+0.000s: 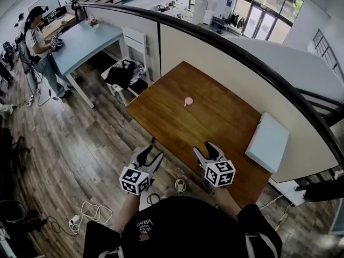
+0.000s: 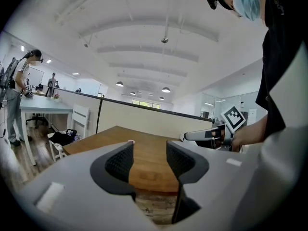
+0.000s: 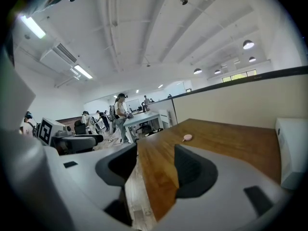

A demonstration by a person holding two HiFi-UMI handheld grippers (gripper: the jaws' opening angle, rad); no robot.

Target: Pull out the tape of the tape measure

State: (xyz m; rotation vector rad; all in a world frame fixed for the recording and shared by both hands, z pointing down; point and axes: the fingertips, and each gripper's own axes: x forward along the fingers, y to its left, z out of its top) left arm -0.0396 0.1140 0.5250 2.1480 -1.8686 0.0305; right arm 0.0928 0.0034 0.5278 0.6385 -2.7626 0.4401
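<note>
Centre frame, the table (image 1: 226, 120) is smooth brown wood with a soft sheen; the floor (image 1: 80, 149) at left is grainy plank. The pink tape measure (image 1: 188, 101) looks like smooth plastic, and the left gripper (image 2: 149, 154) and right gripper (image 3: 155, 158) are matt grey plastic with ribbed black pads (image 2: 119, 163).

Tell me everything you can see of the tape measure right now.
The tape measure is a small, round, pink case with a short tab poking from one side; no tape looks drawn out. It lies flat near the middle of the wooden table, touching only the tabletop. The left gripper and right gripper hang open at the near edge, well short of it. Markings are too small to tell.
</note>
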